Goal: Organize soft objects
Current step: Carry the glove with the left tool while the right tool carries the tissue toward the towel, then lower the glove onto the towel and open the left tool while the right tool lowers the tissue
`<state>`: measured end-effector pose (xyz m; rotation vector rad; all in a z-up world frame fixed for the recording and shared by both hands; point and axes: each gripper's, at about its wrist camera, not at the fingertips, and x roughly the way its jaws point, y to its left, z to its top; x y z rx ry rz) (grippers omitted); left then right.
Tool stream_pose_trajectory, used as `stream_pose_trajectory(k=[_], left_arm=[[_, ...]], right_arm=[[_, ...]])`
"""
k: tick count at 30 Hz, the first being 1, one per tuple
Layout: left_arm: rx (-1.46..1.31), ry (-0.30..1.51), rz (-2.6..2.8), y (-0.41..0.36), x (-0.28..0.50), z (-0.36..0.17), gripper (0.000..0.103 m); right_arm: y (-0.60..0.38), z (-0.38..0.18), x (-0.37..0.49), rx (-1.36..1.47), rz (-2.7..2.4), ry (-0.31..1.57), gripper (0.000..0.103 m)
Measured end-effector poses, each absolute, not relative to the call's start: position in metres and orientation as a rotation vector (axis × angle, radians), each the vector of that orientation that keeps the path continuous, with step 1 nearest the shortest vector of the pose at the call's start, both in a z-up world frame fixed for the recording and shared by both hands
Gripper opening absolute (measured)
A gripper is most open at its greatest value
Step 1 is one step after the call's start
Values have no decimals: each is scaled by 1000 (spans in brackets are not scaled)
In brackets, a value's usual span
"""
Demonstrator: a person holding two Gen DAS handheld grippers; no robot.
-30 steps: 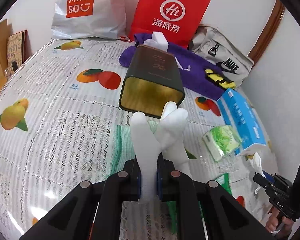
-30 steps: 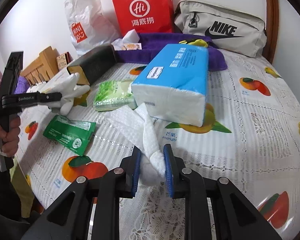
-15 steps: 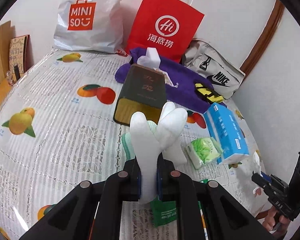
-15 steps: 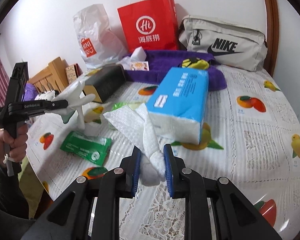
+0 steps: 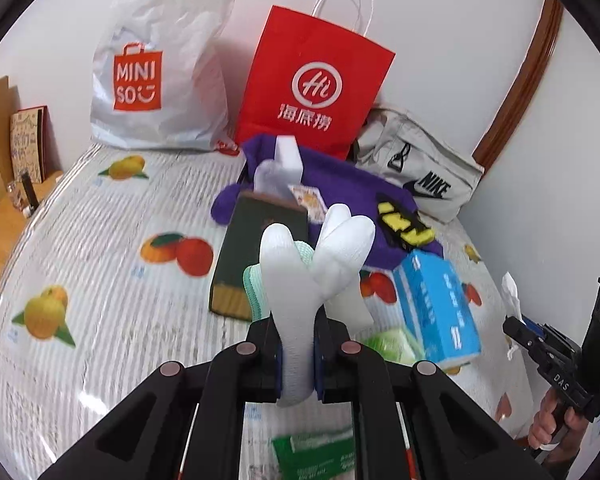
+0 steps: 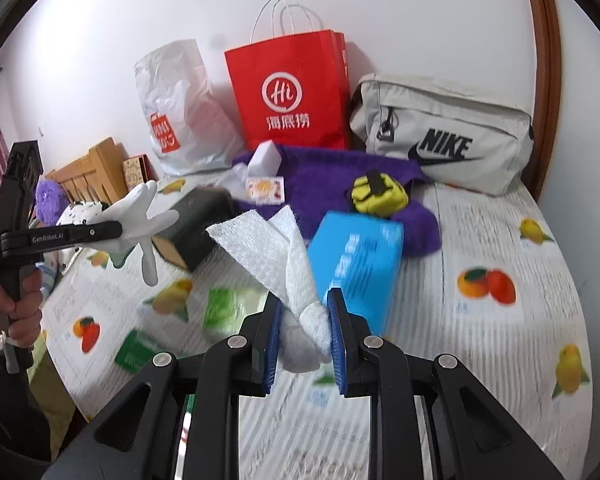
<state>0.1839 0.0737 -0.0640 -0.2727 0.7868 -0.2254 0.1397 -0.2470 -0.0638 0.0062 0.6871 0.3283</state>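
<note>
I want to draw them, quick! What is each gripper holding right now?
Left gripper: shut on the white glove.
Right gripper: shut on the white cloth.

The white glove point(image 5: 300, 280) looks like smooth knitted cloth, and the white tissue point(image 6: 276, 248) is thin embossed paper with a rough, quilted face. A glossy plastic fruit-print cover point(image 6: 480, 340) lies under lace. At the far side stand a matt red paper bag point(image 5: 312, 84), a crinkled shiny plastic bag point(image 5: 160, 72) and a fuzzy purple cloth point(image 6: 332, 184).
</note>
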Motion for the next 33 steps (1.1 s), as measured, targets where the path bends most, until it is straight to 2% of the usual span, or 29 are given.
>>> stream_pose_trajectory(k=[18, 33], left_arm=[[-263, 787, -248, 65, 288, -28, 11], [-276, 853, -294, 35, 384, -41, 11]], right_arm=[[-249, -15, 269, 29, 293, 638, 22], [-237, -41, 372, 0, 276, 744, 22]])
